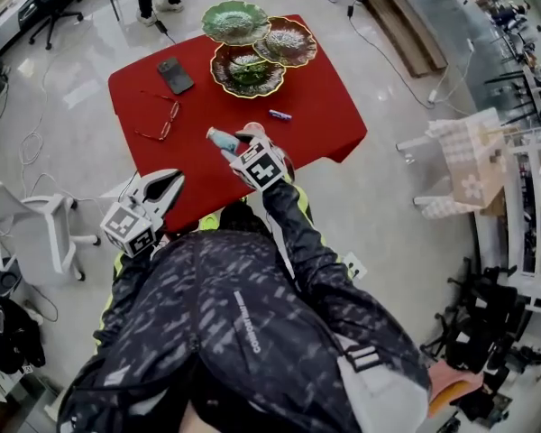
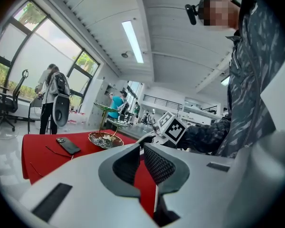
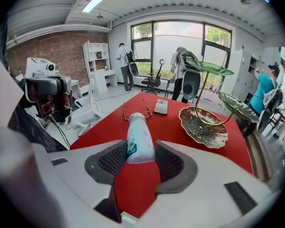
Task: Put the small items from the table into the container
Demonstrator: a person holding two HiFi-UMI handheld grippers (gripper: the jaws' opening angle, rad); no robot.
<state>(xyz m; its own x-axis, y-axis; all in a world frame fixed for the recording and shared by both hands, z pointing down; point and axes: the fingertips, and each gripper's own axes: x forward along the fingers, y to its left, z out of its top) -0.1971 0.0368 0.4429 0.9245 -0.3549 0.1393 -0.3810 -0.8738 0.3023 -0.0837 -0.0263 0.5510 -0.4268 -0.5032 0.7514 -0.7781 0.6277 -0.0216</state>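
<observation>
Currently the right gripper is clamping a small white bottle at its base, holding it over the near part of the red table. The left gripper is hanging near-left, jaws almost together, nothing between them. The leaf-dish stand is sitting at the far edge, with the phone and glasses lying to its left.

No legible txt; jacket print, bottle label too blurry.
</observation>
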